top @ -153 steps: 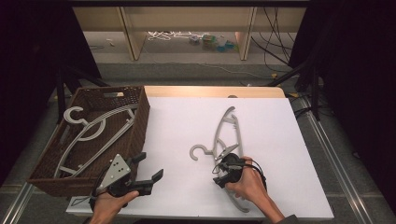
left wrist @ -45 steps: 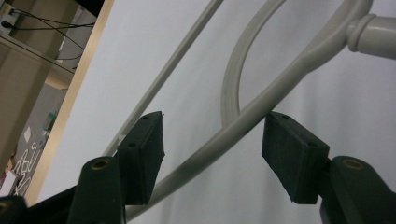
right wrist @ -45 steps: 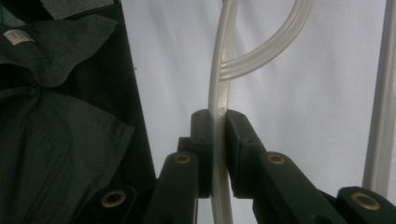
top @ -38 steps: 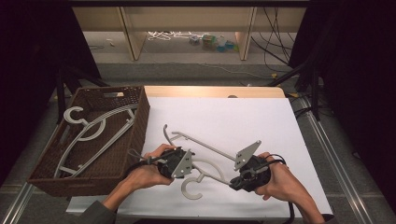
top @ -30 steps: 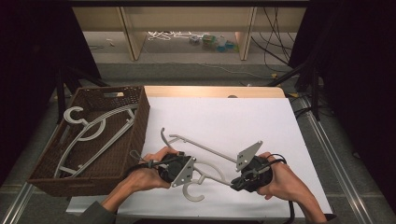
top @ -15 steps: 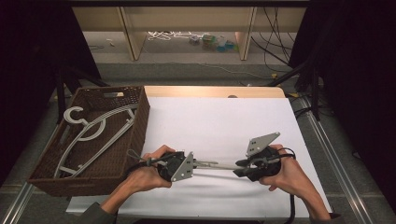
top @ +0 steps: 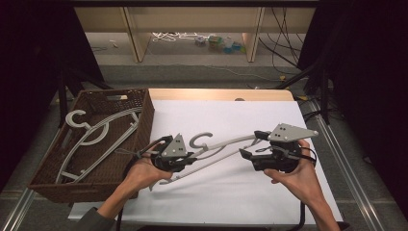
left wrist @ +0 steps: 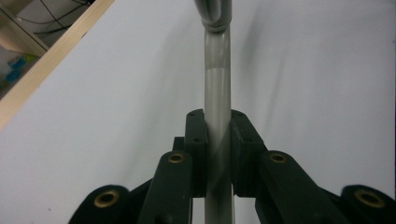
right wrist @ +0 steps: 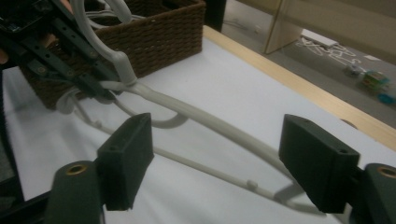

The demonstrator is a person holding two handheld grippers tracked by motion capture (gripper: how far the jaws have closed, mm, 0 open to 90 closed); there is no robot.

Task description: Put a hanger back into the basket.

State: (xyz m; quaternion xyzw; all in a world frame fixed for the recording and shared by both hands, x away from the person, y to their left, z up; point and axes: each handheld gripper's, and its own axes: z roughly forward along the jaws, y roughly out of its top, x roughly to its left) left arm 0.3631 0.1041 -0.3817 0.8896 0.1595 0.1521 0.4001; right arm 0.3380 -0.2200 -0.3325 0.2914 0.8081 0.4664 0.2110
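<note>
A grey plastic hanger hangs above the white table top, its hook pointing toward the back. My left gripper is shut on one of its bars near the hook. In the left gripper view the bar runs straight up between the pressed pads. My right gripper is at the hanger's right end. Its jaws have just been opening and now stand wide. In the right gripper view the hanger passes between the right gripper's spread jaws without touching the pads.
A brown wicker basket stands at the table's left edge with other grey hangers in it; its corner appears in the right gripper view. A wooden strip borders the far edge, with shelving and cables beyond.
The right gripper's jaws have let go of the hanger's right end and opened. Both hands have risen, and the hanger has swung so its hook points to the back.
</note>
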